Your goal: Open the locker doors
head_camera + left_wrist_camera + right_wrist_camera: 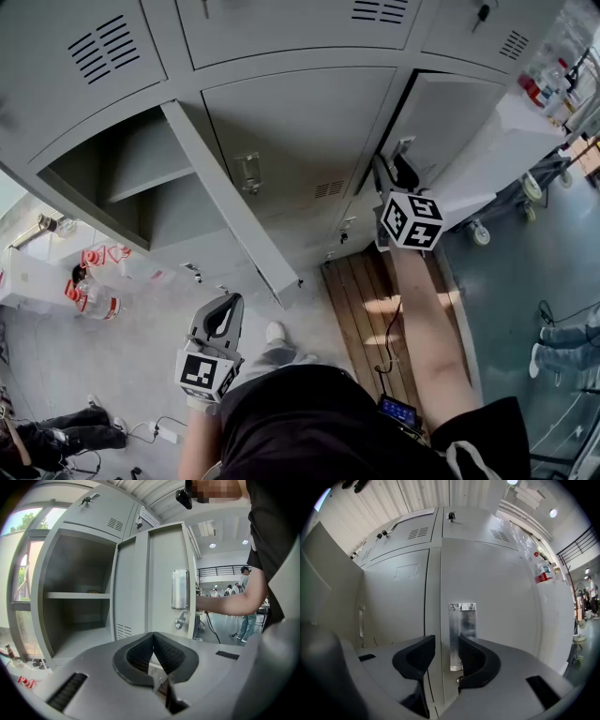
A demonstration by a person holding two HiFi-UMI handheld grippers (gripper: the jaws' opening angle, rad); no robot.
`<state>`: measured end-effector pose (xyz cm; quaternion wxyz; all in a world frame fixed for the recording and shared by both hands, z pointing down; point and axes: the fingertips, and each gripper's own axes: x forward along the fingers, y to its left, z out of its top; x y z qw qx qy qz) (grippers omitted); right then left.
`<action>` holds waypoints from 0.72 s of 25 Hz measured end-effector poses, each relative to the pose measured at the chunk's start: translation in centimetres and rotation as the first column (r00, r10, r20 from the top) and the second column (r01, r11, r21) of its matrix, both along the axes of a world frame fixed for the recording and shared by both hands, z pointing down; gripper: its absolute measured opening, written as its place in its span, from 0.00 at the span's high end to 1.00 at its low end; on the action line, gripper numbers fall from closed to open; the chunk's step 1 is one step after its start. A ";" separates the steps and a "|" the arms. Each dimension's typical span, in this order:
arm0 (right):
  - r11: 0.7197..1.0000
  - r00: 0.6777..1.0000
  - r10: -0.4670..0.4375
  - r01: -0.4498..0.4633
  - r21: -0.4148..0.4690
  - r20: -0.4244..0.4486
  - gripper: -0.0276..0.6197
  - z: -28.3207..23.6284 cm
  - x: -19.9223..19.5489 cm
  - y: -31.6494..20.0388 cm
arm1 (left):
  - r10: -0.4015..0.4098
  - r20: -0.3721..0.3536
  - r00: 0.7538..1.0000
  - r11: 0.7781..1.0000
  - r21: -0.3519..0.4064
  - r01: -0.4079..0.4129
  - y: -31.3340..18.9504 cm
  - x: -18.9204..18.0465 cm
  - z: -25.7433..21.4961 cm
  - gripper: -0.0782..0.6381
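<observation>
A bank of grey lockers (pixel 281 37) fills the head view. The left locker door (pixel 230 211) is swung wide open, and a bare shelf (pixel 77 595) shows inside. The middle door (pixel 300 141) looks closed, with its handle (pixel 248 173) showing. My right gripper (pixel 392 171) is up at the right locker door (pixel 450 117), by its left edge. In the right gripper view its jaws stand apart around the metal handle plate (pixel 462 630), which sits close to the right pad (pixel 471 656). My left gripper (pixel 153 641) hangs low in front of the open locker, shut and empty.
Plastic bottles with red labels (pixel 92 295) stand at the lower left. Wooden slats (pixel 370 295) lie below the lockers. A wheeled cart (pixel 511 183) stands at the right. Cables (pixel 553 319) trail on the floor. People (pixel 246 602) stand far off in the hall.
</observation>
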<state>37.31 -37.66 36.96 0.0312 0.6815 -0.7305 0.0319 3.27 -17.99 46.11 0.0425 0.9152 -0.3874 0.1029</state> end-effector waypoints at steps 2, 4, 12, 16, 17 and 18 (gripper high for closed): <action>1.000 1.000 0.016 -0.016 0.002 -0.002 0.69 0.0 0.3 0.6 | -0.004 -0.001 1.000 1.000 -0.004 0.004 0.2 0.0 0.1 0.87; 1.000 1.000 0.029 -0.029 0.003 -0.005 0.73 0.0 0.7 1.2 | -0.005 0.001 1.000 1.000 -0.002 0.005 0.5 0.1 0.1 0.87; 0.999 0.999 0.033 -0.033 0.009 0.000 0.73 0.0 1.6 4.1 | 0.020 -0.004 1.000 1.000 -0.005 -0.020 2.4 1.4 0.1 0.87; 1.000 1.000 0.029 -0.029 0.003 -0.007 0.72 0.1 2.3 5.9 | 0.030 -0.007 1.000 1.000 -0.005 -0.030 3.4 2.1 0.2 0.87; 1.000 0.999 0.031 -0.031 0.002 -0.008 0.72 0.1 2.5 6.4 | 0.034 -0.010 0.999 0.999 -0.003 -0.034 3.6 2.4 0.1 0.87; 0.999 0.999 0.033 -0.033 0.002 -0.009 0.72 0.1 2.8 6.9 | 0.038 -0.014 0.999 0.999 -0.002 -0.038 3.9 2.7 0.0 0.87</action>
